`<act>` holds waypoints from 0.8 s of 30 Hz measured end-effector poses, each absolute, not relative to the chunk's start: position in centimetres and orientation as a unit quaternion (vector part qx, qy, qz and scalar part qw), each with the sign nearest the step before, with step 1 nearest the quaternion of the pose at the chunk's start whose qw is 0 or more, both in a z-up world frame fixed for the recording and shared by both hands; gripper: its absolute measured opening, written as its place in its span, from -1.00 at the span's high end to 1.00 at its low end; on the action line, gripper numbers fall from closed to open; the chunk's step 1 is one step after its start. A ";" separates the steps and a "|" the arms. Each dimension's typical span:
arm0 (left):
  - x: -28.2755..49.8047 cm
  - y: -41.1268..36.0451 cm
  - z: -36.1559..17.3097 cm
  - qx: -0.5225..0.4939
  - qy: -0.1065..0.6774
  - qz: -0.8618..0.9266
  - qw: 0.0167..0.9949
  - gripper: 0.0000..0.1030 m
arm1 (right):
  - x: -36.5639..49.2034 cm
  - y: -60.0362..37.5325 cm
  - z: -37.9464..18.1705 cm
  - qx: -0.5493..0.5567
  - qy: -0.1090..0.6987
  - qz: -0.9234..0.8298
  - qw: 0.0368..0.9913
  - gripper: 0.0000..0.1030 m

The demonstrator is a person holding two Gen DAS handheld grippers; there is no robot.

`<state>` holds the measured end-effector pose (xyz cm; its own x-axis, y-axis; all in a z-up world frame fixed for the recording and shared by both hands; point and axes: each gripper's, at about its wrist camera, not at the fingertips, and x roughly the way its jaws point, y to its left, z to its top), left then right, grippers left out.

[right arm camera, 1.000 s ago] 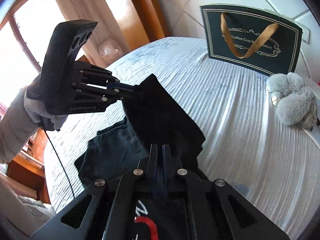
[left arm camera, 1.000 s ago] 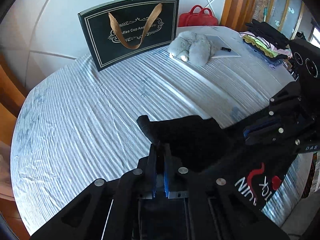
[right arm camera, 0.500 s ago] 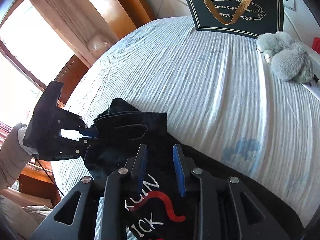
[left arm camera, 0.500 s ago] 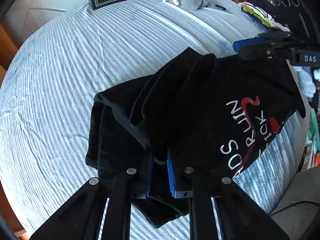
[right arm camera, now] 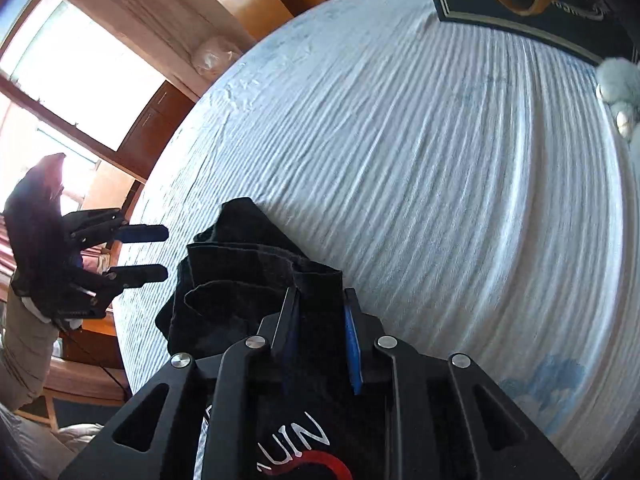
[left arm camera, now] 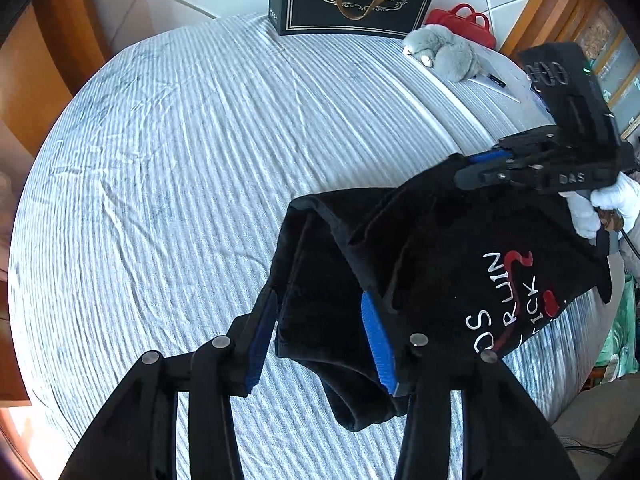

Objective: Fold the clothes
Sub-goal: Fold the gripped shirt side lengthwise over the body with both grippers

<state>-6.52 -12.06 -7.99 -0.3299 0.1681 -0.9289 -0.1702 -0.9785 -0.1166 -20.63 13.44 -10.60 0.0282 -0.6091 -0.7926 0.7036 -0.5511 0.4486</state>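
Release after a fold: the black printed cotton garment (left arm camera: 460, 264) lies bunched at the striped bed's near edge (left arm camera: 180, 160). Left gripper (left arm camera: 320, 344) has just spread, pads clear; right gripper (right arm camera: 320, 336), part-closing, straddles the fabric. Next: regrasp an edge.

Bed (left arm camera: 168, 168) has a blue-white striped sheet, wrinkled. Black printed garment (left arm camera: 440, 264) lies bunched on the near part. At the far edge: dark gift bag (left arm camera: 352, 0) upright, red handbag (left arm camera: 460, 26), grey plush toy (left arm camera: 444, 56) beside it.
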 end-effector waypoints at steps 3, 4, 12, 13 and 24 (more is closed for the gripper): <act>-6.4 -12.5 -7.6 -0.564 -0.004 0.820 0.100 0.13 | -17.1 14.7 -7.5 0.497 0.076 -0.692 0.518 0.62; -6.5 -12.5 -7.4 -0.562 -0.006 0.821 0.101 0.13 | -15.9 15.1 -7.0 0.496 0.083 -0.681 0.532 0.62; -9.2 -10.5 -7.1 -0.549 -0.013 0.827 0.118 0.10 | -12.9 18.2 -10.0 0.550 0.102 -0.674 0.483 0.61; -9.6 -10.1 -7.6 -0.553 -0.010 0.824 0.122 0.09 | -13.7 18.6 -9.7 0.549 0.086 -0.688 0.467 0.59; -11.0 -8.8 -12.2 -0.586 -0.015 0.801 0.121 0.02 | -20.7 13.4 -11.7 0.557 0.089 -0.714 0.415 0.19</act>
<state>-11.02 -8.85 -12.21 -0.2836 0.2114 -0.9353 -0.1754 -0.9704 -0.1661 -20.67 13.41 -11.65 -0.0357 -0.4936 -0.8689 0.6911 -0.6403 0.3353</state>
